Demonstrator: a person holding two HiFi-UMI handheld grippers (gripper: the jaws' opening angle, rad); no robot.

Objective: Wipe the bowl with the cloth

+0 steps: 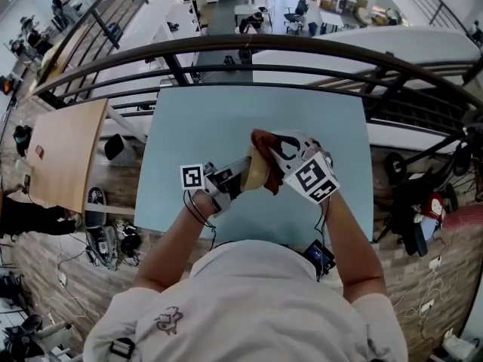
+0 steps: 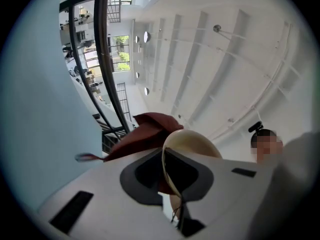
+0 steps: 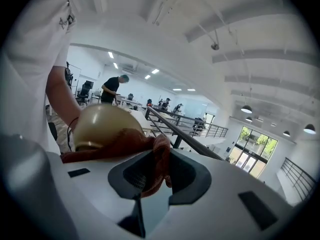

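Over the light blue table (image 1: 219, 119) I hold both grippers close together. My left gripper (image 1: 235, 176) is shut on the rim of a cream bowl (image 1: 256, 170), which is tilted on its side. In the left gripper view the thin bowl rim (image 2: 167, 169) runs between the jaws of the left gripper (image 2: 172, 179). My right gripper (image 1: 284, 157) is shut on a dark red cloth (image 1: 266, 148). The cloth (image 3: 125, 141) is bunched between the jaws of the right gripper (image 3: 155, 176) and drapes against the bowl (image 3: 102, 124). The cloth (image 2: 147, 131) lies on the bowl (image 2: 195, 144).
A black curved railing (image 1: 249, 47) runs along the table's far edge, with an office floor far below it. A wooden table (image 1: 64, 153) stands at the left. Cables and gear lie on the brick floor (image 1: 113, 240) at both sides.
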